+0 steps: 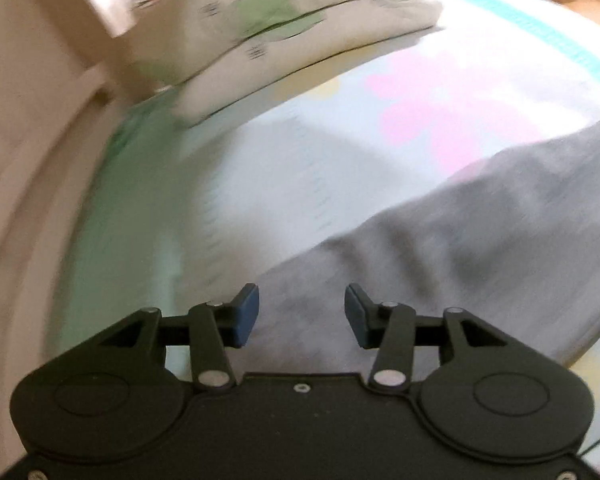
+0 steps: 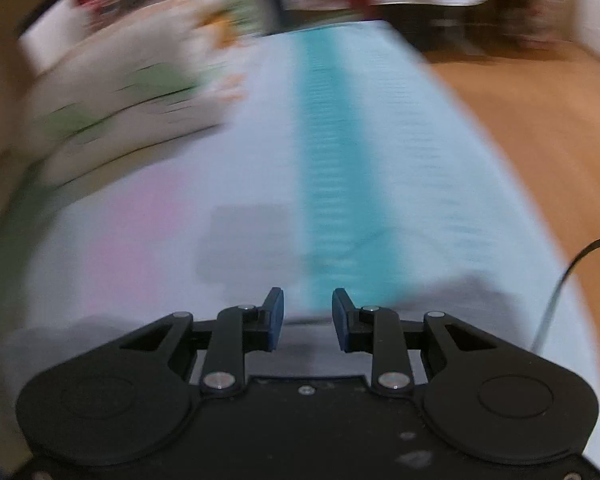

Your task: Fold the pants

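Underneath everything lies a pale bedsheet (image 2: 260,168) with a teal stripe (image 2: 336,160), a pink patch and a green edge. Leaf-print pillows (image 1: 284,36) sit at its far side against a beige wall (image 1: 24,80). Only the right wrist view shows the wooden floor (image 2: 520,120); only the left shows the grey pants (image 1: 480,220) spread wide. Left gripper (image 1: 302,314) and right gripper (image 2: 308,322) are both released, empty, above the pants' edge. Both views are blurred.

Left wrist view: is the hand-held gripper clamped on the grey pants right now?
No. The left hand-held gripper is open with nothing pinched; the grey pants lie on the bed beyond its fingertips.
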`<move>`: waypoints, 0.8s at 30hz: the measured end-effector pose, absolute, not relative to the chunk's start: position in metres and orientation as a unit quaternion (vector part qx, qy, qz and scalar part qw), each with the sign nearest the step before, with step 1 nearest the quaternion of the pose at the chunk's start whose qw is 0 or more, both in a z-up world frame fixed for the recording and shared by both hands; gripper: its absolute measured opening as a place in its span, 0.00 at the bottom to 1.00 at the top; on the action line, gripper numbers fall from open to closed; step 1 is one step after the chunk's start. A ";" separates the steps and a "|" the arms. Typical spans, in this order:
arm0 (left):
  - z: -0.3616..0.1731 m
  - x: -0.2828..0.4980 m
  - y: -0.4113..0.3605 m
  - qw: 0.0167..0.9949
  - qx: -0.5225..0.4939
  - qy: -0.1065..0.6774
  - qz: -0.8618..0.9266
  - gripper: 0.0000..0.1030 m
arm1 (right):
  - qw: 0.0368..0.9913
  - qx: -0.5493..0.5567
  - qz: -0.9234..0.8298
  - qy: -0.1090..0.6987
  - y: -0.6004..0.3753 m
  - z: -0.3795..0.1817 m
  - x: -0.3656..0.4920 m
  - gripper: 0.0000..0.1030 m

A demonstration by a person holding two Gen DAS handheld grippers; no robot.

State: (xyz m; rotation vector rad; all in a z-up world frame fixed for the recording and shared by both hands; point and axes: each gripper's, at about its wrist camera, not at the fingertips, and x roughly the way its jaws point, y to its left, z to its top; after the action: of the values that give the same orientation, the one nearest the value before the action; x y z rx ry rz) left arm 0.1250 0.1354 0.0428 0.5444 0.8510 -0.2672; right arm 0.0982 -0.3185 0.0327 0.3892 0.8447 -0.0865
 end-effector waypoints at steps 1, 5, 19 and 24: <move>0.039 0.130 0.127 0.864 0.255 0.407 -0.148 0.54 | 0.892 0.192 -0.020 0.409 -0.303 0.029 0.112 0.29; 0.009 0.148 0.100 0.846 0.235 0.432 -0.207 0.54 | 0.884 0.203 0.063 0.417 -0.231 0.011 0.171 0.29; -0.052 0.120 0.134 0.791 0.193 0.515 -0.266 0.54 | 0.805 0.213 0.210 0.512 -0.092 -0.064 0.257 0.30; -0.053 0.124 0.133 0.792 0.200 0.511 -0.266 0.54 | 0.800 0.183 0.242 0.517 -0.089 -0.072 0.217 0.30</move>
State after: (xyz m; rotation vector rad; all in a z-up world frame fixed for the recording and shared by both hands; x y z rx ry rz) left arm 0.1243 0.1330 -0.0526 0.4301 1.0997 -0.5729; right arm 0.2170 -0.0890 -0.0720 0.3919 1.1100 0.5191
